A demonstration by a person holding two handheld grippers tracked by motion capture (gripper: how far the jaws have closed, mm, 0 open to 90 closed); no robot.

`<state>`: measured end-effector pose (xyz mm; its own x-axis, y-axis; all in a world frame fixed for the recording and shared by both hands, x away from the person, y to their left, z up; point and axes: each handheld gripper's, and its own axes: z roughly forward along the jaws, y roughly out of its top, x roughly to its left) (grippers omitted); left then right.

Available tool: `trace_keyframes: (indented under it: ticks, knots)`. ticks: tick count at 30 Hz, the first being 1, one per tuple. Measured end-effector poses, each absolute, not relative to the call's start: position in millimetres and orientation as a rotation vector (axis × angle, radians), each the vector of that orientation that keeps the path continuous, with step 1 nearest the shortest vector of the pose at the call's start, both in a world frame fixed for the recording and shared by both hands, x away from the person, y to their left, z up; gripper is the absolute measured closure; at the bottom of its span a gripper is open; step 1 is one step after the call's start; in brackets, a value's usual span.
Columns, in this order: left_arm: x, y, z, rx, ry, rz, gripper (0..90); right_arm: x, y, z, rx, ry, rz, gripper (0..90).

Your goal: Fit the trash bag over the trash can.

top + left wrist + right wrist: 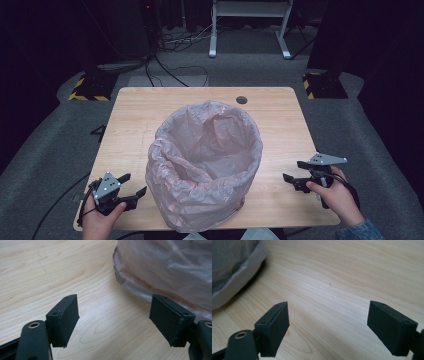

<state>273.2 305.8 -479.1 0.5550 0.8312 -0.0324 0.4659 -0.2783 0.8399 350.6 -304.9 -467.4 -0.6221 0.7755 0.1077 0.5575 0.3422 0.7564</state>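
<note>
Pink translucent plastic bag (205,165), lining a round bin, is set mid-table toward the near edge of the pale wooden table (140,107). Left gripper (134,187) and right gripper (292,171) are held beside it, jaws spread wide, nothing pinched.

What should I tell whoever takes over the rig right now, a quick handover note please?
Left gripper: open, holding nothing, low over the table left of the bin.
Right gripper: open, holding nothing, to the right of the bin.
Bin: mid-table, near the front edge, lined with a pink bag folded over its rim.
Done: bag looks fitted.
Left: probably nothing but a check of the bag's fit.
</note>
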Motion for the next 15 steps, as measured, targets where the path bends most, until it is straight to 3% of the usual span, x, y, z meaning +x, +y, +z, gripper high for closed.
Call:
trace_keyframes:
  ticks: [15]
  knots:
    - [276.0, 307.1, -488.5, 1.963, 1.097, 0.519, 23.6, 338.2, -306.4, -504.2, 1.167, 2.319, 1.004, 15.2]
